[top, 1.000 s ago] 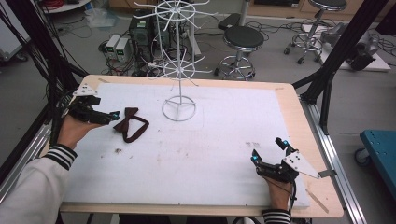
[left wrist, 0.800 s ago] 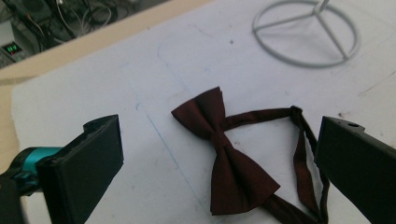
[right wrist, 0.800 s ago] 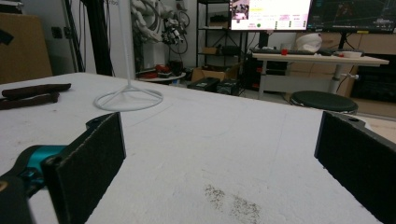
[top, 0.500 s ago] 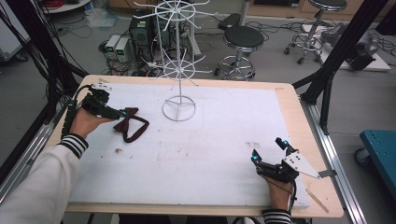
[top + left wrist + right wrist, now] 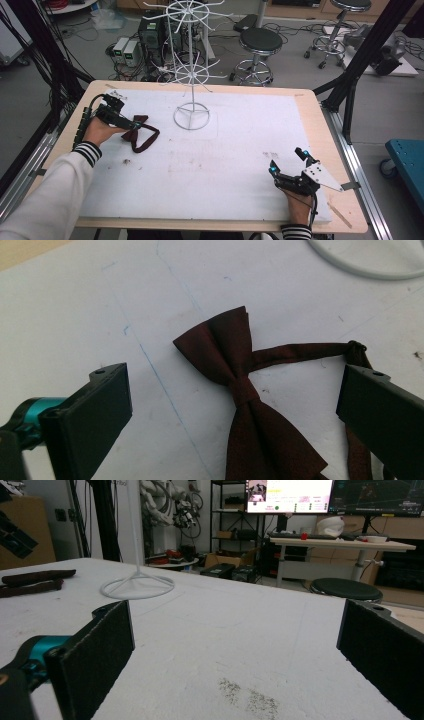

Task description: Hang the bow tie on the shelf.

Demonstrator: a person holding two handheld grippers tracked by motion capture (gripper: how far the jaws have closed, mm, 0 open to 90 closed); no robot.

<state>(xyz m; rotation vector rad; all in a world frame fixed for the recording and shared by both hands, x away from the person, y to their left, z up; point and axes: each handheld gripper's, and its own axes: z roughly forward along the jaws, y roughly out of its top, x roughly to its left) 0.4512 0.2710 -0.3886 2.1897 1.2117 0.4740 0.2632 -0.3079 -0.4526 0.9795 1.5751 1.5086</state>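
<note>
Hovering over the dark red bow tie (image 5: 240,405), my left gripper (image 5: 131,123) has its jaws spread wide, one on each side of the bow and touching nothing in the left gripper view. The tie lies flat on the white table cover (image 5: 240,150), at its far left part, just left of the ring base of the white wire stand (image 5: 191,116). In the left gripper view the near lobe of the bow runs off the bottom edge, and the strap (image 5: 300,351) passes behind the jaw on that view's right, so I cannot follow its loop there. From the high view the gripper covers the knot and most of the bow; the strap loop shows beyond it.

My right gripper (image 5: 290,167) rests at the near right of the table, jaws spread, nothing between them. In the right gripper view the tie (image 5: 35,582) is a thin dark strip at the far left edge, cut off by the frame.
</note>
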